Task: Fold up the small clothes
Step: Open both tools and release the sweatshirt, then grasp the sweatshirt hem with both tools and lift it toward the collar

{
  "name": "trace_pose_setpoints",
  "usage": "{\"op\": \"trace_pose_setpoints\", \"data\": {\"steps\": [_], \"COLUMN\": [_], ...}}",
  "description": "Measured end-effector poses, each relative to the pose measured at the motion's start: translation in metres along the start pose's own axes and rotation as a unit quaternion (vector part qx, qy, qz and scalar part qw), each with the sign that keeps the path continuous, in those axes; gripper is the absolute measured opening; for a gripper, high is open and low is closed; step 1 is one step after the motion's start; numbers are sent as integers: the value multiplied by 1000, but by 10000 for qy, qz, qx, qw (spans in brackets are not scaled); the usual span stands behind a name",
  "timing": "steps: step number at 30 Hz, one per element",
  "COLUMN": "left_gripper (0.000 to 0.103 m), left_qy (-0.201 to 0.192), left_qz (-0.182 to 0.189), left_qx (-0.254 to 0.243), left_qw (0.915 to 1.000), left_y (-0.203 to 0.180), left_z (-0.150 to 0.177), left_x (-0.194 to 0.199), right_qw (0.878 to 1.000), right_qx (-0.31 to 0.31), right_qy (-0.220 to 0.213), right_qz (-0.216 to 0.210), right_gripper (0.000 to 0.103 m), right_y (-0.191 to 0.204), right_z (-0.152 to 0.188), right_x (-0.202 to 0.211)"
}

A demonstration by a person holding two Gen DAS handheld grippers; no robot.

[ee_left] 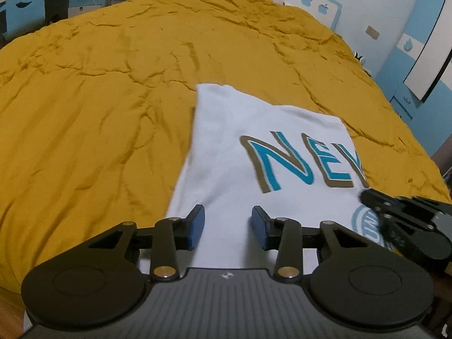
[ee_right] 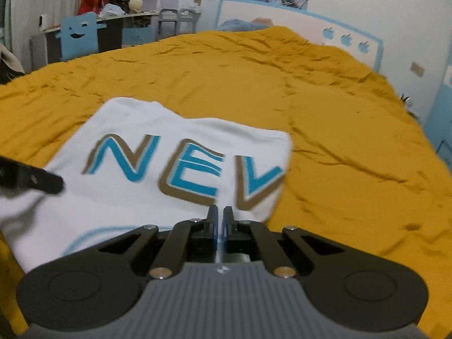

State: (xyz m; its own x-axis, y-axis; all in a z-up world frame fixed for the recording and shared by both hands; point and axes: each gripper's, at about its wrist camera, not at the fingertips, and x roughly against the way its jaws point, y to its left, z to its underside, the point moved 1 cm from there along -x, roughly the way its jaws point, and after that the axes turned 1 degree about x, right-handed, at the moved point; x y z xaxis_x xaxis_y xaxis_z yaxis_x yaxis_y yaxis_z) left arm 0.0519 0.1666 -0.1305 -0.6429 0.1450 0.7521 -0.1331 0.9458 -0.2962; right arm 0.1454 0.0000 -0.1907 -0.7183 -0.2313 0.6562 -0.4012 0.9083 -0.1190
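Nearest our left camera, the left gripper [ee_left: 228, 227] hung over the near part of the shirt [ee_left: 226, 152], its jaws apart and the blue pads [ee_left: 197, 226] clear of the cloth, with nothing held between them. We saw the white shirt lying folded on the bed [ee_left: 99, 84], on its wrinkled yellow cover, the blue letters "NEV" facing up. From the right camera, the right gripper [ee_right: 220, 212] had its jaws closed together over the shirt's near right part [ee_right: 141, 197]; we could not tell whether any cloth was pinched between them. Each gripper showed at the edge of the other's view. A headboard [ee_right: 282, 14] with apple shapes stood at the bed's far end.
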Motion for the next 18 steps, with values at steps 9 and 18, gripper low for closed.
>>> {"op": "trace_pose_setpoints", "data": {"steps": [9, 18], "left_gripper": [72, 78], "left_qy": [-331, 304], "left_qz": [-349, -477], "left_qx": [-258, -705], "left_qw": [9985, 9959], "left_y": [9, 9], "left_z": [-11, -19], "left_x": [22, 4], "right_qw": [9966, 9361], "right_qx": [-808, -2959], "right_qy": [-74, 638], "right_qz": [165, -1790], "right_gripper": [42, 82], "right_y": [-47, -82], "right_z": [9, 29], "right_x": [18, -3]}}
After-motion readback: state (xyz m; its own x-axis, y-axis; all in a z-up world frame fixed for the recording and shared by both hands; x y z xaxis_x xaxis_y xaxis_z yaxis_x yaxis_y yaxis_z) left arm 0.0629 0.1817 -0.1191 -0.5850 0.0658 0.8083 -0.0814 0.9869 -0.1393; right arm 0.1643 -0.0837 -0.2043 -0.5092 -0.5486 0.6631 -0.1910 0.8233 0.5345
